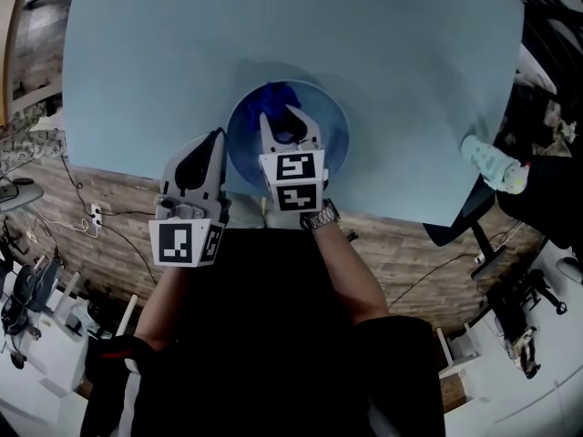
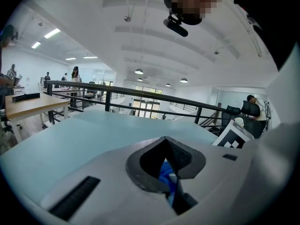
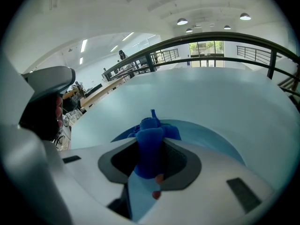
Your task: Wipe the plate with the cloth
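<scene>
Two claws were at work, one in each of my hands. My right gripper (image 1: 288, 124) reached over the blue plate (image 1: 333, 133), which sat near the middle of the head view on the pale blue table (image 1: 273, 25), close to the table's near edge. Its jaws were pressed onto the dark blue cloth (image 1: 276, 96). In the right gripper view the cloth (image 3: 150, 142) stood bunched between them, its top poking out beyond the tips, with the plate (image 3: 215, 139) curving across the centre right of the frame behind it. From above, the cloth lay over the plate's upper left part.

My left gripper (image 1: 217, 144) came in at the plate's left rim, left of centre in the head view. In the left gripper view its jaws (image 2: 167, 172) were drawn close together, and a strip of the plate's blue rim (image 2: 165, 176) showed pinched in the narrow gap between them. The marker cube (image 2: 234, 136) of my right gripper peeked in at the right of that frame.

A watch (image 1: 321, 217) sat on my right wrist, just below centre in the head view.
</scene>
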